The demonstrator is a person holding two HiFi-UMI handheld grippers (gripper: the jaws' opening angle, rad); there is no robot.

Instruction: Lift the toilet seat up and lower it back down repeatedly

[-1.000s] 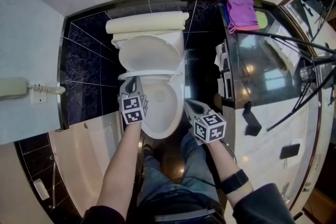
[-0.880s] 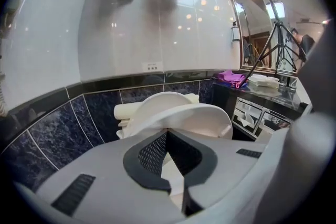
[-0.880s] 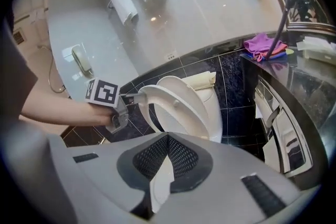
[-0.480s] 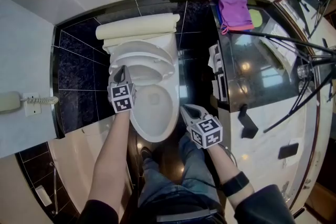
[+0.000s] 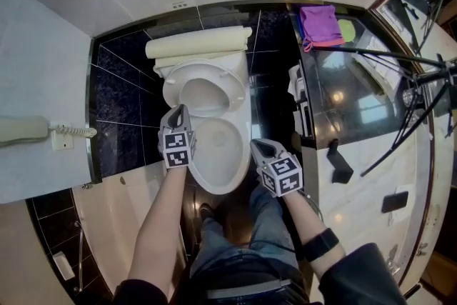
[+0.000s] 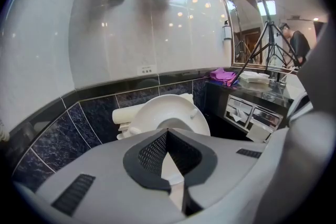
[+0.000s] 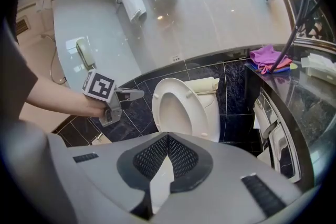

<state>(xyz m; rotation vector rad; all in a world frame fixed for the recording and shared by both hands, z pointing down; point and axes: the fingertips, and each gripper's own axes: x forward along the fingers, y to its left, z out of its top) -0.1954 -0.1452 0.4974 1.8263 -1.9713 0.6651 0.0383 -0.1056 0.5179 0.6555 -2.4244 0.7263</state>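
Bathroom: toilet seat [image 5: 203,93] now fully upright; left gripper [image 5: 178,109] drawn clear.

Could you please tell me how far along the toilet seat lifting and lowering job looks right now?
Done: the white oval plastic toilet seat stands raised at the back, leaving the white ceramic bowl rim bare. In hand: the left gripper hovers by the seat's left edge, jaws together and off it; the right gripper is shut and empty beside the bowl. Left: lowering the seat back down, then further lifts.
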